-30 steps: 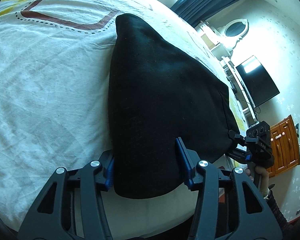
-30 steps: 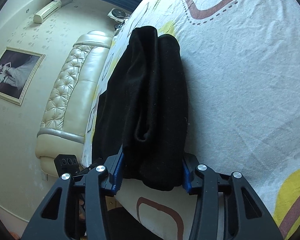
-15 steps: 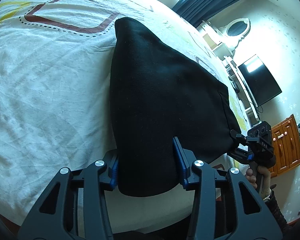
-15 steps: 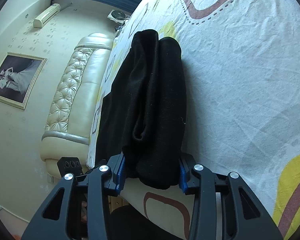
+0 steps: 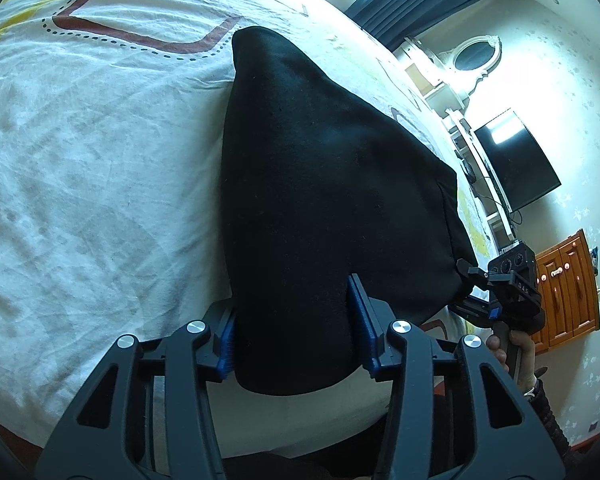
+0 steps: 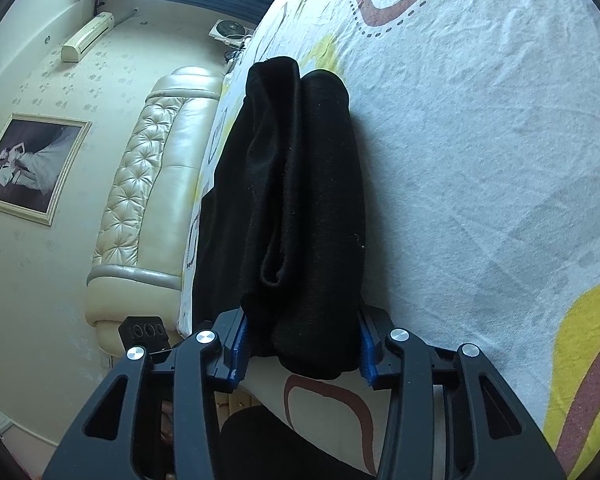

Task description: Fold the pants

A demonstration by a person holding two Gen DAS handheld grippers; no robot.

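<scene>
Both claws on the black pants, near edge of the bed

Left claw (image 5: 294, 334) and right claw (image 6: 302, 346) each pinch a near corner of the folded pants (image 5: 324, 200); jaws just eased a bit wider, cloth between the pads. Pants lie on the bed (image 5: 80, 160), near end past its edge. Folds too dark to read. Sheet is wrinkled white with brown and yellow shapes. TV (image 5: 516, 164) and headboard (image 6: 152, 184) in the room.
</scene>
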